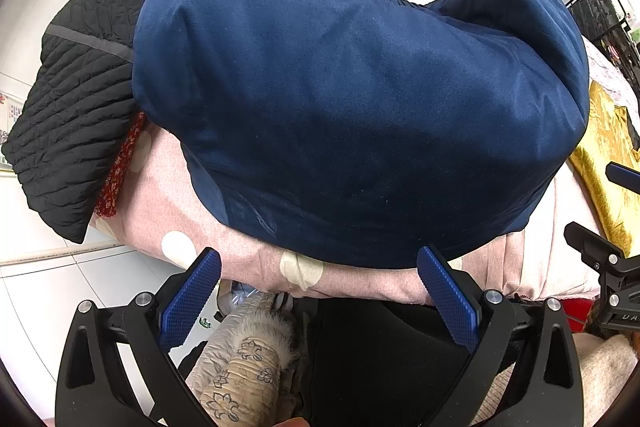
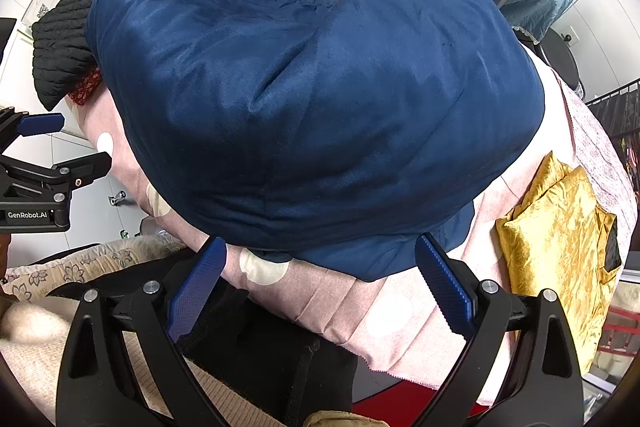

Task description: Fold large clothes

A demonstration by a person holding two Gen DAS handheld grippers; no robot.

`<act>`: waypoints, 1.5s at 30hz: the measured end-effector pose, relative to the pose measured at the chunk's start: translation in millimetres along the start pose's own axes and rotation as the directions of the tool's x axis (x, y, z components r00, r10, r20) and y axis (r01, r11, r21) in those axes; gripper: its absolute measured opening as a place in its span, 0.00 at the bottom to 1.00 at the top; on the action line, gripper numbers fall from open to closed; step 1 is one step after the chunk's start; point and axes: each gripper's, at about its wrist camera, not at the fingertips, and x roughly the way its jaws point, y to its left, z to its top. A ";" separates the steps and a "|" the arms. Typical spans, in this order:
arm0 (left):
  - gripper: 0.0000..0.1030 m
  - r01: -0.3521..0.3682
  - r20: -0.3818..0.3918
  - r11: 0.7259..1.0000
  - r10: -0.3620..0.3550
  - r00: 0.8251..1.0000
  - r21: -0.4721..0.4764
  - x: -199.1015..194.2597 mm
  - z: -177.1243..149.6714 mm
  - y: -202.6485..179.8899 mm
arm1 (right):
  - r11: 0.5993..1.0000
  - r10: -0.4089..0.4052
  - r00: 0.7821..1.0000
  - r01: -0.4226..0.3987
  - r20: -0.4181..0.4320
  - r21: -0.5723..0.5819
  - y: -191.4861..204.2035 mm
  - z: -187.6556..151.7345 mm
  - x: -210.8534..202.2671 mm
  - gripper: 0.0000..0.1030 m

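Navy-blue smooth padded garment (image 1: 352, 115) lies folded into a rounded bundle on a pale pink sheet with cream dots (image 1: 256, 259), filling the middle of both views. A black quilted jacket (image 1: 80, 99) lies on the sheet's far-left side, its edge tucked under the blue bundle, with a strip of red patterned cloth (image 1: 120, 171) peeking out beneath it. A crumpled gold velvet cloth (image 2: 560, 235) rests to the right, apart from the bundle. The left gripper (image 1: 316, 291) and right gripper (image 2: 320, 279) both hover at the bundle's near edge, blue-padded fingers spread wide and holding nothing. Only the left wrist view shows a fur-trimmed patterned sleeve (image 1: 240, 355) below; only the right shows a blue flap poking out beneath the bundle's near edge.
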 end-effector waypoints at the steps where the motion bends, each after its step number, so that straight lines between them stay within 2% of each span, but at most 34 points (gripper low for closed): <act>1: 0.94 0.000 -0.001 1.000 0.000 1.000 0.000 0.3 -0.4 0.3 | 1.000 0.000 1.000 0.000 -0.001 0.000 0.0 -0.3 0.1 0.91; 39: 0.94 -0.005 -0.026 1.000 0.005 1.000 0.004 4.5 -0.4 -3.8 | 1.000 -0.003 1.000 0.003 -0.014 -0.008 -0.4 0.4 3.1 0.91; 45: 0.94 0.014 -0.017 0.999 -0.015 1.000 -0.031 7.0 1.3 4.1 | 1.000 0.006 1.000 -0.006 -0.018 0.003 -4.9 -0.6 5.3 0.91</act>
